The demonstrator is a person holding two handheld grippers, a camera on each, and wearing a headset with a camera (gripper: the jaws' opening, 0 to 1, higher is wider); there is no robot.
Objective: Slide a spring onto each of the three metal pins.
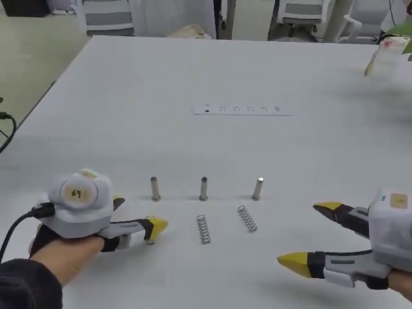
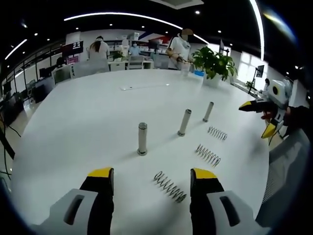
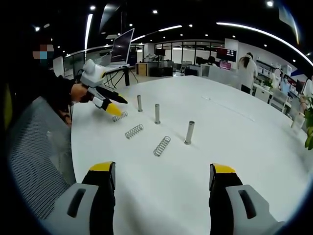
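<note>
Three upright pins (image 1: 204,188) stand amid open tabletop (image 1: 225,71).

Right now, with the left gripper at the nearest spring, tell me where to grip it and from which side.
Probably the middle coils of the spring, pinched across its width from above by the left gripper, whose open jaws flank it. It lies flat and slightly skewed on the table, so that grip leaves both ends free for the nearest pin.

Open-plan office, large white table (image 1: 257,71), monitor (image 3: 122,46), office chairs (image 1: 106,16), potted plant (image 2: 212,63), ceiling strip lights (image 2: 112,14)
</note>
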